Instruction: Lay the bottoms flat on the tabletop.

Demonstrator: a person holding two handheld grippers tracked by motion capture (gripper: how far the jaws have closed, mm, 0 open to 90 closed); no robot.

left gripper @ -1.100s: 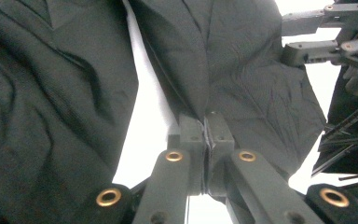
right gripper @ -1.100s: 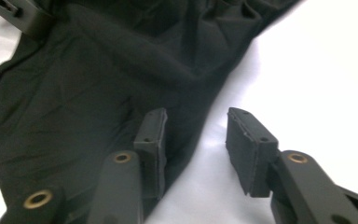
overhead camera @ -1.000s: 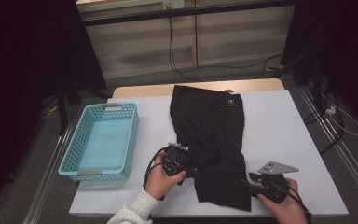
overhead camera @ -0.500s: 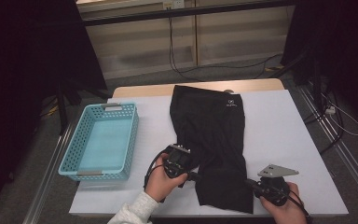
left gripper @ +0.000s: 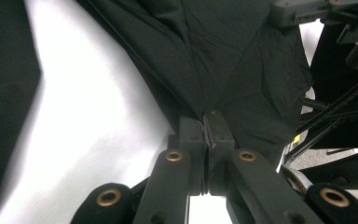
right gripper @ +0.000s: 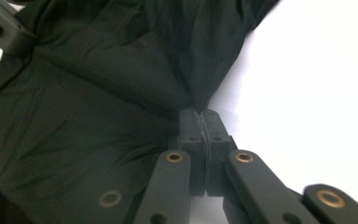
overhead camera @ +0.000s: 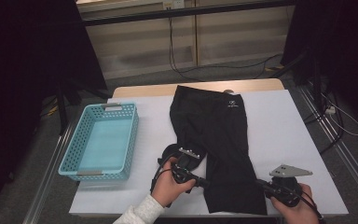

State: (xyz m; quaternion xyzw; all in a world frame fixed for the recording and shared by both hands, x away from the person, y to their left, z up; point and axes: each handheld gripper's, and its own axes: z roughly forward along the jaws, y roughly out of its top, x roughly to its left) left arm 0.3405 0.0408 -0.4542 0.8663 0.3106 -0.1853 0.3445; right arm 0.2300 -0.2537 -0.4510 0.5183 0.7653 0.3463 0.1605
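Centrally, black shorts are laid on a white table, a blue basket at its left. Its near hem is clamped by 2 grippers: left, right. Cables are strewn on the grey floor beyond.

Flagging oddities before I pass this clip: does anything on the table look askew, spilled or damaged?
Nothing spilled or damaged. The black shorts lie folded lengthwise on the white table, their near hem pinched at both corners by the left gripper and right gripper. The turquoise basket sits squarely to the left. Only the fabric by the left gripper is bunched.
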